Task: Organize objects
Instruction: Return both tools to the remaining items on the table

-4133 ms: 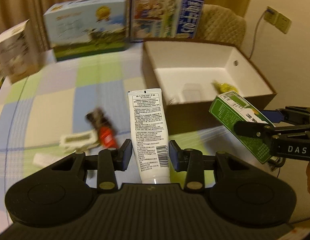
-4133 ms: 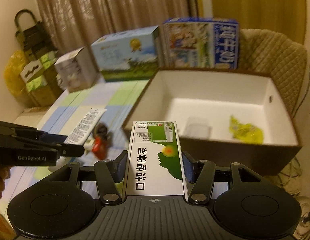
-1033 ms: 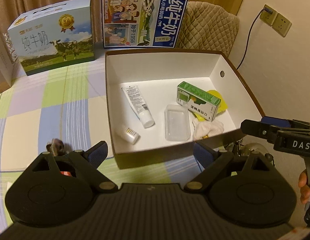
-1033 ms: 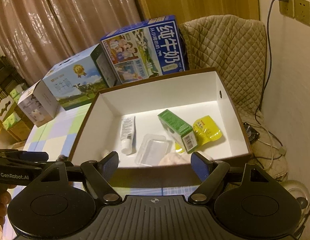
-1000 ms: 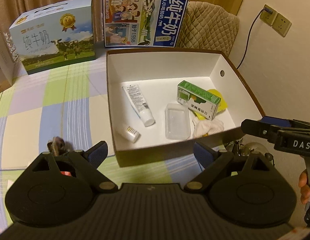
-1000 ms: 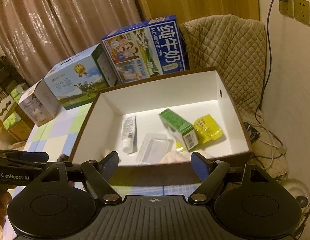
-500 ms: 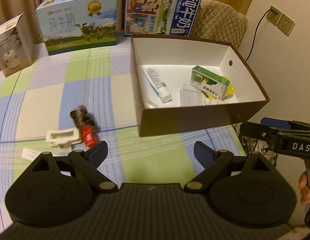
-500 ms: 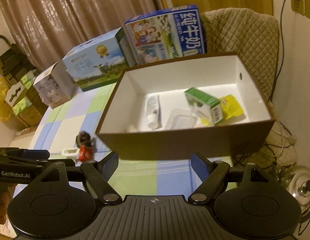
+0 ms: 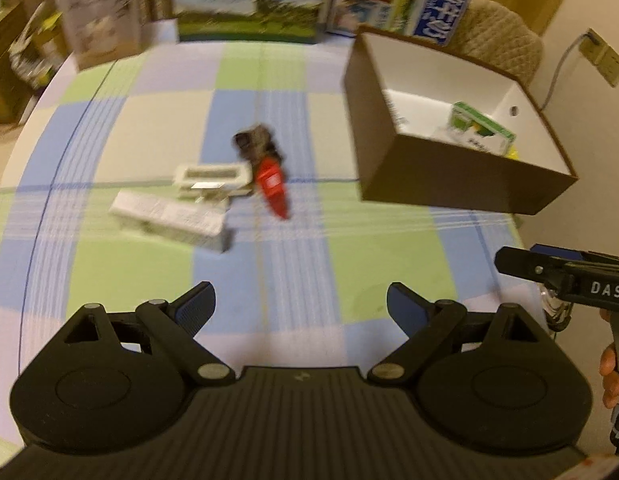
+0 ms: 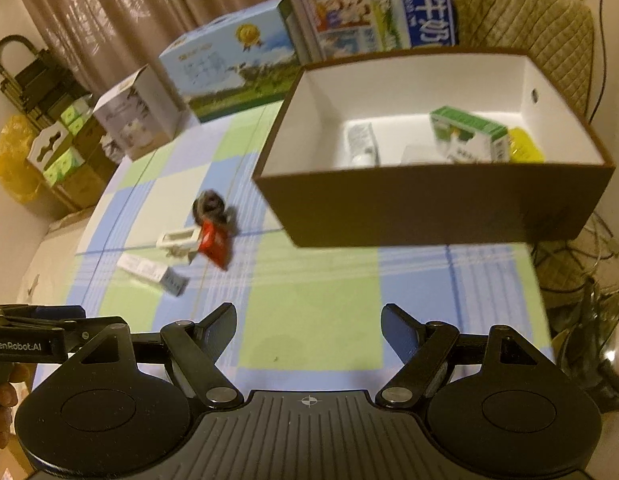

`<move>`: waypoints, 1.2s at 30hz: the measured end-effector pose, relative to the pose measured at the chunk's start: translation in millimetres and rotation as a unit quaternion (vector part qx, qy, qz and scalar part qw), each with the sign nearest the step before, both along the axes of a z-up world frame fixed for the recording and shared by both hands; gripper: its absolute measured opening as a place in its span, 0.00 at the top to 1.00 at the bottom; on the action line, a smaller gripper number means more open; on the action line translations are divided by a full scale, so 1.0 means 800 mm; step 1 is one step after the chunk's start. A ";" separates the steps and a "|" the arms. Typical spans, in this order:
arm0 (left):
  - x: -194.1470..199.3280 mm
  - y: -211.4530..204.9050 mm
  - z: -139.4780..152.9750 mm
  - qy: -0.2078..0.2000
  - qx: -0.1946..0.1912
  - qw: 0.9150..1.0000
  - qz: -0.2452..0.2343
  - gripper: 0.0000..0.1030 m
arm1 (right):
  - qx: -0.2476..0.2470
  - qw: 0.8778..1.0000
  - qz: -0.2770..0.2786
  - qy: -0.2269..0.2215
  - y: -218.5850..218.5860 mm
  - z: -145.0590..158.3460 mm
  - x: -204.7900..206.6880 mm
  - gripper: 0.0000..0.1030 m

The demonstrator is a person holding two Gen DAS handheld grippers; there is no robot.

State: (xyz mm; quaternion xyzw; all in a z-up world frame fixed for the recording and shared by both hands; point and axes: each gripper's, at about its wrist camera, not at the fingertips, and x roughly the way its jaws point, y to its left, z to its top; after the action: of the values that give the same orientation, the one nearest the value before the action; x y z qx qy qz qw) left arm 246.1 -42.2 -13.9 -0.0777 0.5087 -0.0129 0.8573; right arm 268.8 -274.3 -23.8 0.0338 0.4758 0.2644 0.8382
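A brown box with a white inside stands at the table's right end. In it lie a green carton, a white tube and a yellow pouch. On the checked cloth left of it lie a red packet, a dark round thing, a small white tray and a flat white box. My left gripper is open and empty above the cloth. My right gripper is open and empty too.
Two milk cartons and a small white box stand along the far edge. A quilted chair sits behind the brown box. The right gripper's arm shows at the right edge of the left wrist view.
Both grippers have drawn back from over the brown box and swung left. The loose things on the cloth have come into view. Both stay open and empty.
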 end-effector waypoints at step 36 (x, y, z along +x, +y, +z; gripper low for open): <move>0.065 0.087 -0.089 0.034 0.006 0.993 0.114 0.12 | -0.038 0.998 -0.032 0.034 0.061 -0.073 0.055 0.26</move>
State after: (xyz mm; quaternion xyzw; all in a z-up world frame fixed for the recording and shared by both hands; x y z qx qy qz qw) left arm 298.0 27.4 -85.2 -0.1308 0.5253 0.0902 0.8359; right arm 312.7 -225.2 -81.9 0.0259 0.5122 0.2178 0.8304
